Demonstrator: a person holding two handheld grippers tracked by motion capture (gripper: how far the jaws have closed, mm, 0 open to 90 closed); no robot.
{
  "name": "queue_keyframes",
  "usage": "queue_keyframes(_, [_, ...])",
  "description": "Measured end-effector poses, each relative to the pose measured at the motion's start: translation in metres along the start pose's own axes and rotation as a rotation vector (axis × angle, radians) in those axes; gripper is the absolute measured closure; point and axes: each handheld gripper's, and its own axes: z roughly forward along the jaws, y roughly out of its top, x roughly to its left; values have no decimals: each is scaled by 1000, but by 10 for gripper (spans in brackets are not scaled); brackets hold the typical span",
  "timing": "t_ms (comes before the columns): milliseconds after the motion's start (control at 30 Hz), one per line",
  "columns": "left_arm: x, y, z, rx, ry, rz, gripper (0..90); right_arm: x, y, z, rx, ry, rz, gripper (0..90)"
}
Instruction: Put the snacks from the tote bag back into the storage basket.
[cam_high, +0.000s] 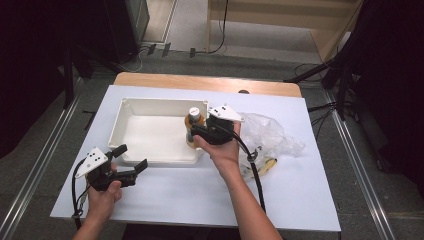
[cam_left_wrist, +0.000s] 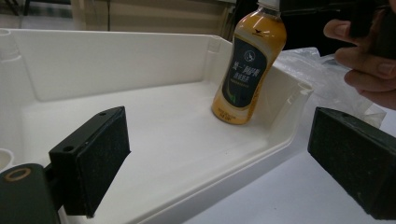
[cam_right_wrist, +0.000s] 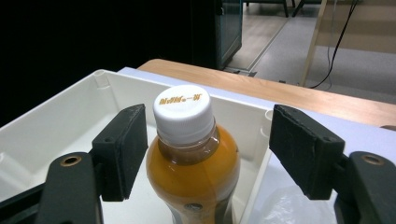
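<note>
Orange plastic bottle (cam_right_wrist: 191, 158) — white ribbed cap — stands in tray (cam_high: 131, 107); both grippers' fingers open.

orange bottle (cam_left_wrist: 250, 65) upright, white tray (cam_left_wrist: 116, 60) corner

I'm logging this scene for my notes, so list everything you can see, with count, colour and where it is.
Bottle: one, orange drink with a white cap and dark label, standing upright in the tray's right near corner, between the right gripper's open jaws.
Tray: one, white, mid-table, holding the bottle.
Plastic bag: one, clear and crumpled, on the table right of the tray.
Banana: one, yellow, lying at the bag's near edge, partly hidden.
Table: one, white top with a wooden strip along its far edge.
Left gripper: one, black, jaws open and holding nothing, near the tray's left near corner.
Right gripper: one, black, jaws open on either side of the bottle's neck, not pressing it.
</note>
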Motion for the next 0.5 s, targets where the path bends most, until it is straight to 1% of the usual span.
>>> queue_keyframes(233, [-1, 0, 2, 3, -4, -3, 53, -1, 3, -12, -16, -7, -20, 300])
queue_keyframes(333, [-1, 0, 2, 6, -3, -2, 53, -4, 4, -18, -22, -9, -21, 300])
queue_keyframes(367, [-1, 0, 3, 6, -3, -3, 53, -7, 4, -22, -27, -12, -16, 298])
queue_keyframes(500, [0, 0, 4, 2, -9, -6, 53, -12, 3, -27, -31, -21, -13, 291])
